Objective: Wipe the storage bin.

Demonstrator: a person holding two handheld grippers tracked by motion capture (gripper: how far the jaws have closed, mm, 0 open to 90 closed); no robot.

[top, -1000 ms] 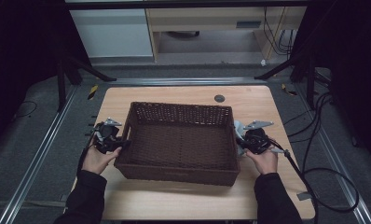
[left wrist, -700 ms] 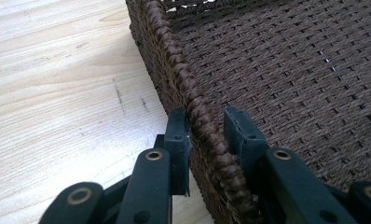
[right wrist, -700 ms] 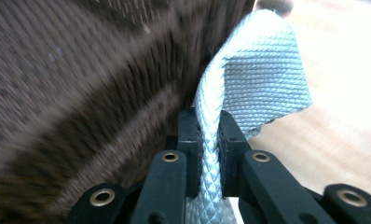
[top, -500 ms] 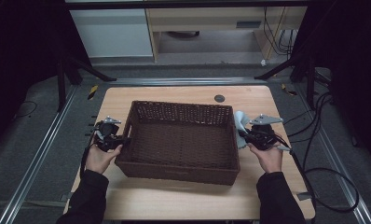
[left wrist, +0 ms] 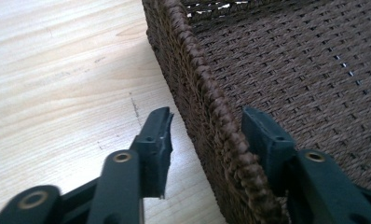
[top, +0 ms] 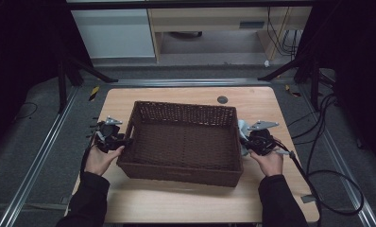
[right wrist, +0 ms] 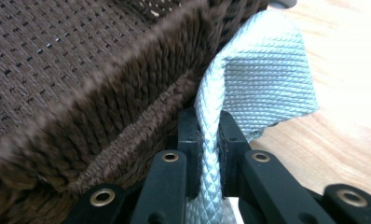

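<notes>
Basket (top: 183, 142) set down mid-counter (top: 186, 201), left claw (left wrist: 207, 135) just opening and straddling its rim without pressing, right claw (right wrist: 207, 126) clamped on the pale woven strap (right wrist: 263, 79) at the far side, that release left to do.

One camera overhead, one on each gripper.

The high view looks forward and down from the person's side, taking in the whole table (top: 186, 203) and the basket (top: 183, 142) from far off. The left gripper view sits very near the basket's rim (left wrist: 207, 102), looking along it with tabletop beside. The right gripper view is just as close at the opposite rim (right wrist: 127, 84). All three share the basket.
</notes>
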